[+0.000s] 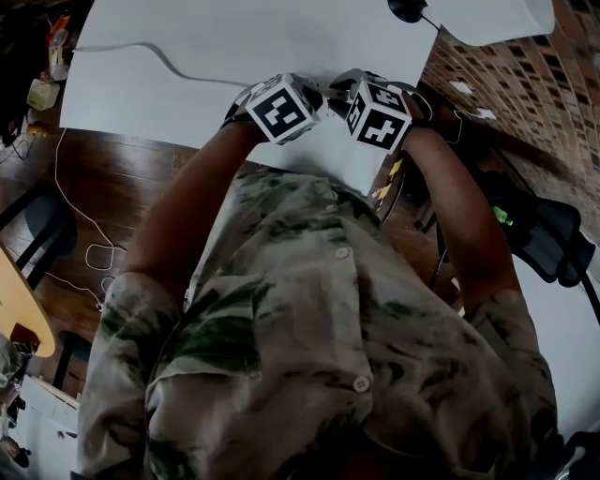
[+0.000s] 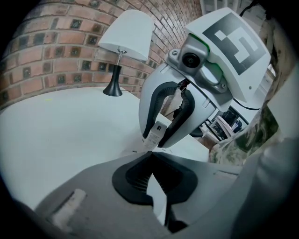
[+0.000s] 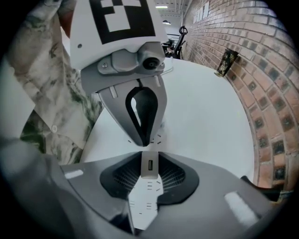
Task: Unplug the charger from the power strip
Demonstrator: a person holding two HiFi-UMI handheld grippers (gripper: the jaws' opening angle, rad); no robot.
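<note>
Right gripper point(image 3: 149, 158) pinches charger point(image 3: 150, 169)
Charger upright between its pads, over power strip point(image 3: 145, 203); left gripper point(image 3: 142, 141) just beyond, jaws pressed together.

The head view is dim and murky, the camouflage-patterned shirt point(image 1: 309, 309) at six o'clock sunk in shadow while the smooth white tabletop point(image 1: 234, 47) at twelve stays pale. Both gripper views are brighter and even, their corners vignetted black and the red brick wall point(image 3: 261, 70) bowed by the lens. In the right one, white ceiling strip lights point(image 3: 162, 7) glow at twelve.
</note>
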